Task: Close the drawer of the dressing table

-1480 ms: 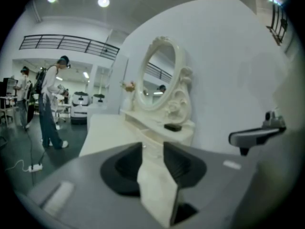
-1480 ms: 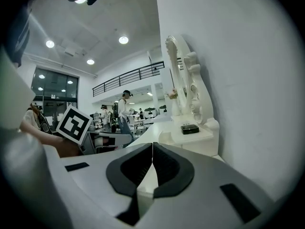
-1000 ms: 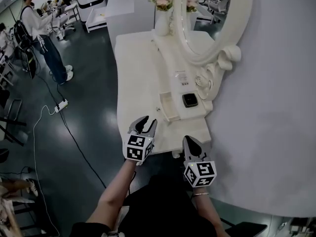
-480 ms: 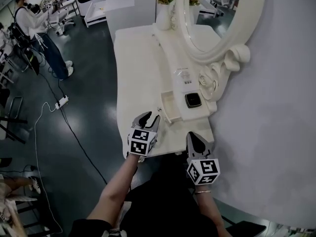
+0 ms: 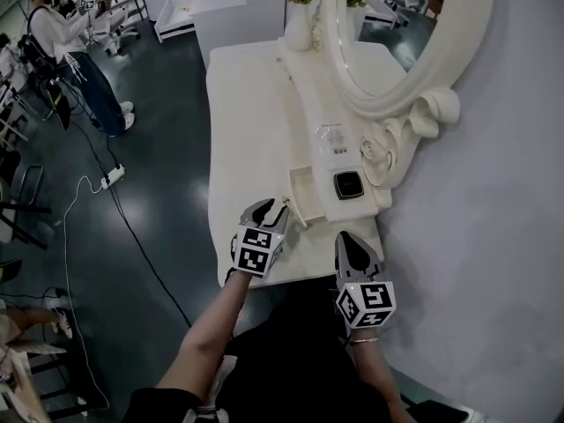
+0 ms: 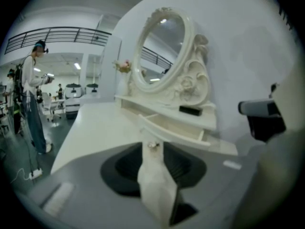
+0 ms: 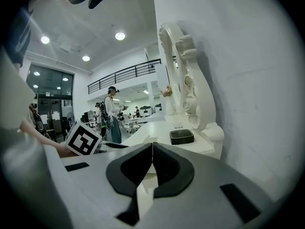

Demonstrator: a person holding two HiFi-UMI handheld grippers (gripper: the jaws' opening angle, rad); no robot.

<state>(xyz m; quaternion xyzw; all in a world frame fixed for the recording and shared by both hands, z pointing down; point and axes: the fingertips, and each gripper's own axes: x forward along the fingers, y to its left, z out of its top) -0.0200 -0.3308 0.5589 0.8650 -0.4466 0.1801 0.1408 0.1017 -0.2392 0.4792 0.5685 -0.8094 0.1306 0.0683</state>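
The white dressing table (image 5: 247, 130) has a small drawer (image 5: 303, 192) standing pulled out from the raised shelf under the oval mirror (image 5: 397, 25). My left gripper (image 5: 269, 208) hovers over the tabletop just in front of the drawer, jaws a little open and empty. In the left gripper view the drawer (image 6: 174, 128) runs across just ahead, and its small knob (image 6: 152, 145) shows in the gap at the left gripper's (image 6: 152, 149) tips. My right gripper (image 5: 351, 243) is over the table's near end, shut on nothing; in its own view the right gripper (image 7: 152, 149) has its jaw tips together.
A small black box (image 5: 347, 184) sits on the shelf right of the drawer. A vase of flowers (image 5: 300, 16) stands at the table's far end. The wall is close on the right. On the dark floor to the left are a person (image 5: 75, 60) and a power strip (image 5: 112, 178) with its cable.
My left gripper has crept forward and right, closer to the drawer's front. The right gripper has hardly moved. The head view has shifted slightly.
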